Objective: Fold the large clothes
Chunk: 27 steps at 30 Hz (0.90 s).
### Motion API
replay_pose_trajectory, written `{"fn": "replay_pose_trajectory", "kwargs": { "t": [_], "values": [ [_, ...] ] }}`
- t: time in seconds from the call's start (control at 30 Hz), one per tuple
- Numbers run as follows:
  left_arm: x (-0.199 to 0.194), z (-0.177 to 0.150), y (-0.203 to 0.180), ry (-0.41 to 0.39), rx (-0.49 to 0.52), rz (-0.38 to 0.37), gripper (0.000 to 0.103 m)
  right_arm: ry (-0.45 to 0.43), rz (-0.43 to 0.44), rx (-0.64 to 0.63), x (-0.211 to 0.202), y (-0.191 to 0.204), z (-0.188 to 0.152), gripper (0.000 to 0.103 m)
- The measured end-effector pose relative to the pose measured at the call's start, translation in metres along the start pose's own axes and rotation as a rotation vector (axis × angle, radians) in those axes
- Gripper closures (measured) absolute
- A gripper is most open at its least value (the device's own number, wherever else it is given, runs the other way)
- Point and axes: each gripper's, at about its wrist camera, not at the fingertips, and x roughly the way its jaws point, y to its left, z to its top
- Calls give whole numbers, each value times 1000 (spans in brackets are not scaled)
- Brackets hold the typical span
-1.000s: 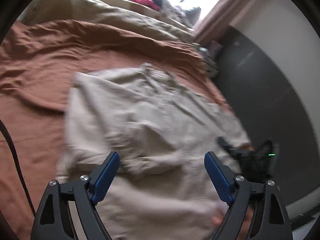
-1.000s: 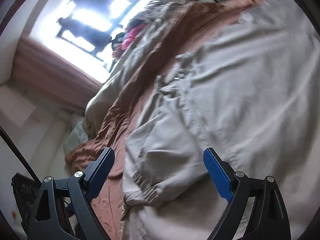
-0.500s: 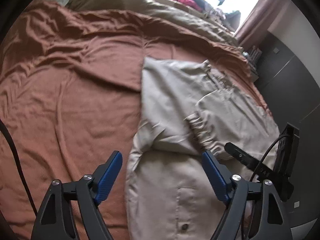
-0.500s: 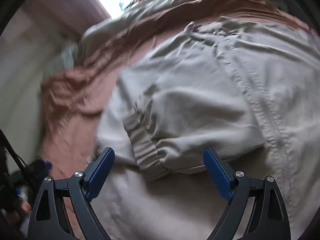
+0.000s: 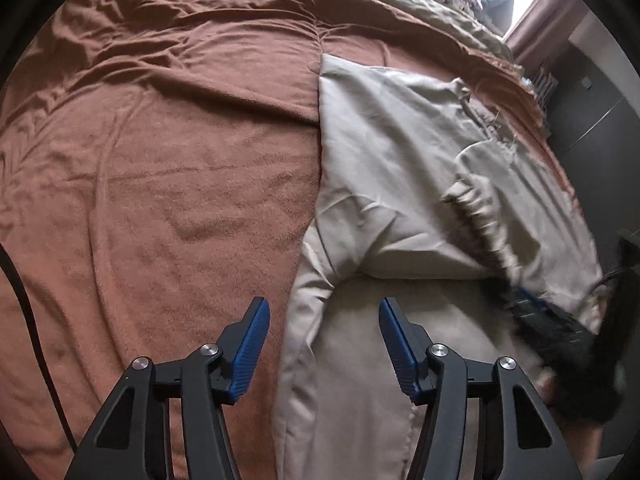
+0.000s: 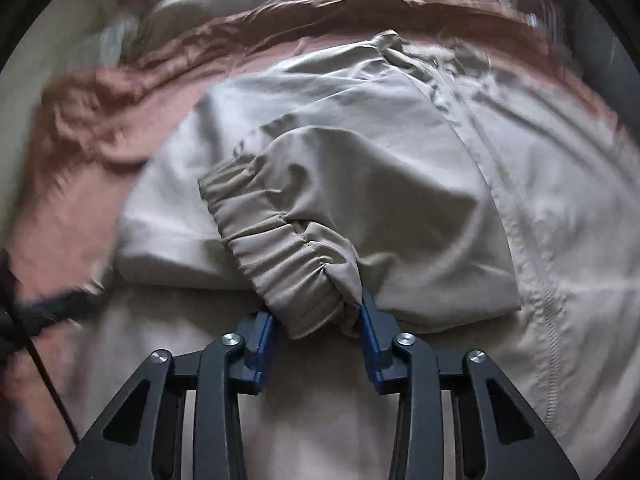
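Right wrist view shows the right gripper (image 6: 316,320) fingers closing on the beige jacket's (image 6: 400,184) elastic cuff (image 6: 280,256) between them, while the left gripper (image 5: 324,344), fingers apart and closing, straddles the jacket's edge on the bed (image 5: 160,160); likely next, both lift to fold.

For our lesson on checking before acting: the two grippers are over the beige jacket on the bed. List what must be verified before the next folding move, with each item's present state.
1. Right gripper has the elastic cuff between its closing jaws: ok.
2. Cuff firmly pinched: cannot tell.
3. Left gripper lined up over the jacket edge, jaws closing: ok.
4. Left pads gripping cloth: not ok, nothing pressed yet.
5. Brown blanket kept out of the left jaws: cannot tell.
6. Folded sleeve lying flat: ok.
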Motion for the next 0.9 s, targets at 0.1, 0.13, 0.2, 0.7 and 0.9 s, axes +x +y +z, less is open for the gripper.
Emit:
{"fn": "replay_pose_trajectory", "kwargs": {
  "t": [0.1, 0.13, 0.2, 0.7, 0.9],
  "values": [
    [5, 1, -4, 4, 8, 6, 53, -10, 120, 137, -3, -31, 5, 75],
    [5, 0, -6, 2, 11, 9, 53, -20, 156, 189, -6, -42, 6, 76],
    [5, 1, -10, -3, 21, 20, 54, -51, 211, 294, -16, -68, 8, 77],
    [10, -2, 3, 4, -7, 83, 62, -253, 261, 863, -59, -238, -23, 77],
    [12, -4, 6, 5, -22, 64, 62, -224, 334, 952, -43, -257, -36, 41]
  ]
}}
